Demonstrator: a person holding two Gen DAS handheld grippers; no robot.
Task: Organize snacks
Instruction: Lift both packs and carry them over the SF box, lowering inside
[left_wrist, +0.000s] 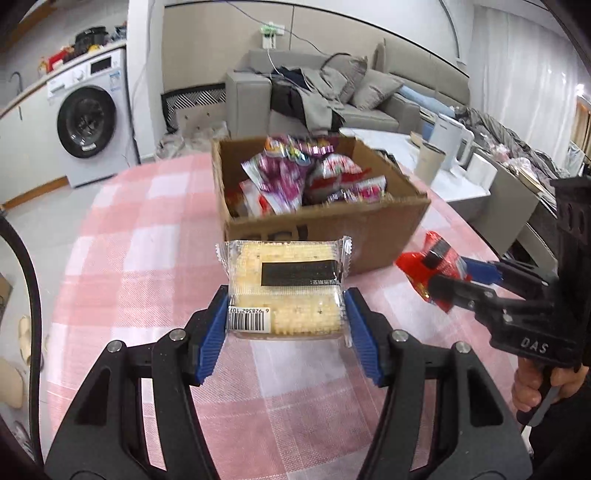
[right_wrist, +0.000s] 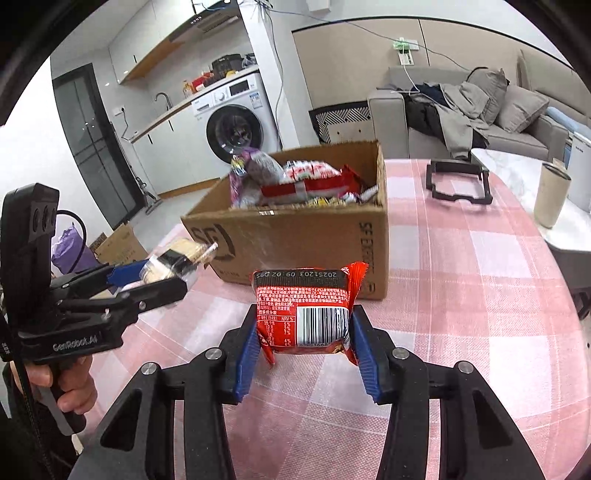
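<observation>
My left gripper (left_wrist: 286, 314) is shut on a clear-wrapped pale yellow cracker pack (left_wrist: 284, 288) and holds it above the pink checked tablecloth, just in front of the cardboard box (left_wrist: 325, 236). The box holds several bright snack packets (left_wrist: 295, 173). My right gripper (right_wrist: 303, 332) is shut on a red snack packet (right_wrist: 304, 310), also in front of the box (right_wrist: 295, 243). In the left wrist view the right gripper (left_wrist: 439, 275) shows at right with the red packet (left_wrist: 417, 267). In the right wrist view the left gripper (right_wrist: 166, 273) shows at left with the cracker pack (right_wrist: 184, 251).
A black frame (right_wrist: 458, 181) lies on the table (right_wrist: 461, 277) behind the box on the right. A beige cup (right_wrist: 552, 195) and a white kettle (left_wrist: 450, 144) stand on a white side table. A sofa (left_wrist: 332, 103) and a washing machine (left_wrist: 88, 122) are beyond.
</observation>
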